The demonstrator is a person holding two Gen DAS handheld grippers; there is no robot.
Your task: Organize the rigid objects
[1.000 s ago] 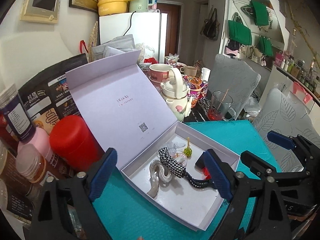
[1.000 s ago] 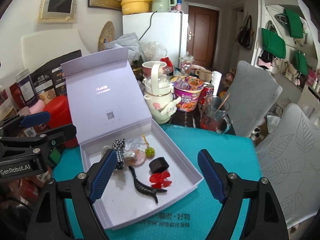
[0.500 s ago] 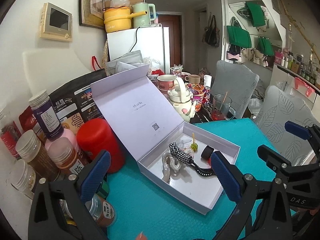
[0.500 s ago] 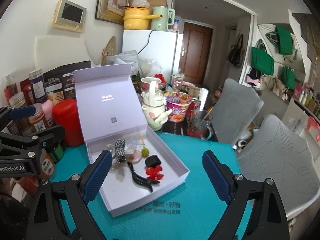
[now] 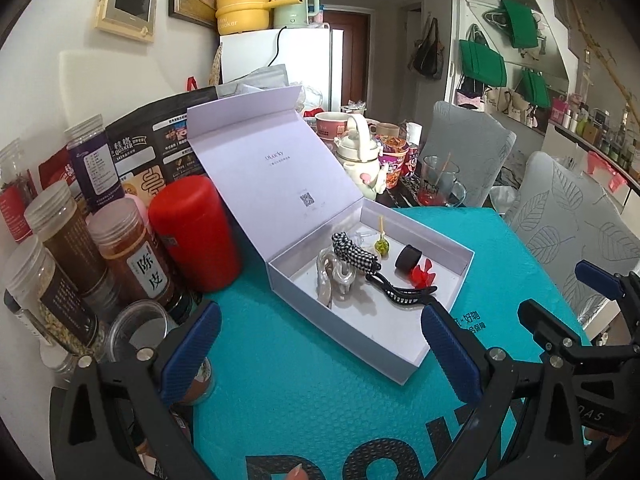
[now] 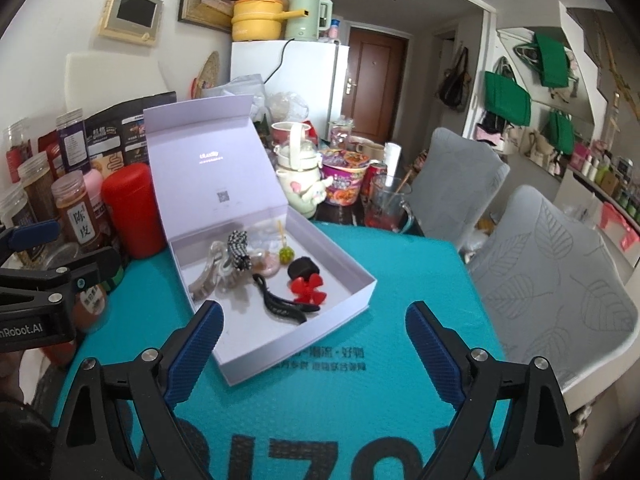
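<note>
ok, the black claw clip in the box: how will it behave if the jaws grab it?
The black claw clip looks like thin, glossy plastic: probably light and stiff, perhaps slippery. Its curved prongs may twist it in the grip. It lies loose on the box floor beside the red flower clip, so a push likely slides it.

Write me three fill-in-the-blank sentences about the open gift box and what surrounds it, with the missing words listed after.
1. The lid of the white box stands ____.
2. The fan-shaped clip lying beside the black hair claw is ____ in colour.
3. The mat under the box is ____.
4. Both the left tool and the right tool hold ____.

Missing words: open; red; teal; nothing
</note>
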